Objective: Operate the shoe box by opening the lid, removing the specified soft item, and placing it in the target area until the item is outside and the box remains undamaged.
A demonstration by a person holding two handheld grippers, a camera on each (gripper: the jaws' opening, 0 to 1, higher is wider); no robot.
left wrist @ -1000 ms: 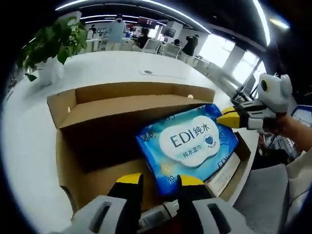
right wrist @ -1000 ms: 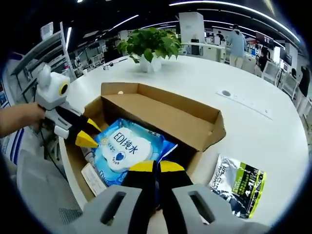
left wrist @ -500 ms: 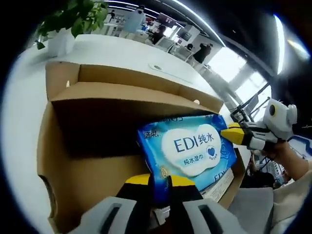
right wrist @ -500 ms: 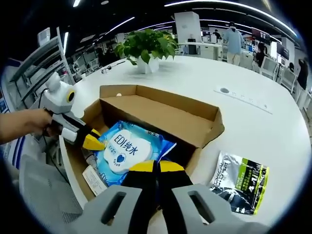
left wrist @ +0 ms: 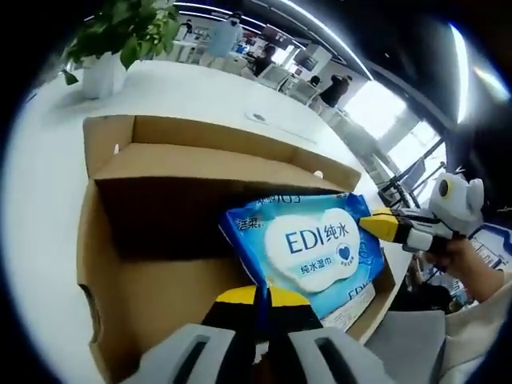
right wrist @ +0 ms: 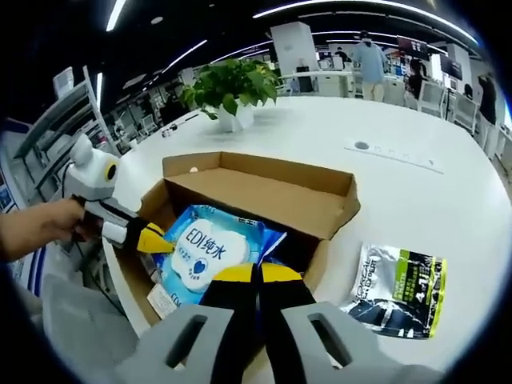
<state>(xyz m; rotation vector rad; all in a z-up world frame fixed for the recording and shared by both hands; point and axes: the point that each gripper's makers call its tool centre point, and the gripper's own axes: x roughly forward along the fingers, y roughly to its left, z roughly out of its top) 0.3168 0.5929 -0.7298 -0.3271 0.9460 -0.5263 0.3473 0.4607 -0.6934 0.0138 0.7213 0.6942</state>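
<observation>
left hand-held gripper (left wrist: pixel 260 294): jaws pinched on near edge of blue wipes pack (left wrist: pixel 310 246) | right hand-held gripper (right wrist: pixel 254 274): jaws clamped on pack's opposite edge | pack: tilted up inside open shoe box (right wrist: pixel 264 196) | box: on white counter (right wrist: pixel 416 192) | green-black pouch (right wrist: pixel 398 282): beside box

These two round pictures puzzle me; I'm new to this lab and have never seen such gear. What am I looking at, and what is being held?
No robot here: a person holds a hand-held gripper in each hand, and a fisheye camera rides on each one, looking along its yellow-tipped jaws. The left gripper view shows the left hand-held gripper shut on the near edge of a blue wet wipes pack, with the right hand-held gripper reaching in from the right. The right gripper view shows that right one shut on the pack's other end. The pack sits tilted in an open cardboard box on a white table. A green-and-black pouch lies beside the box, and a potted plant stands behind it.
</observation>
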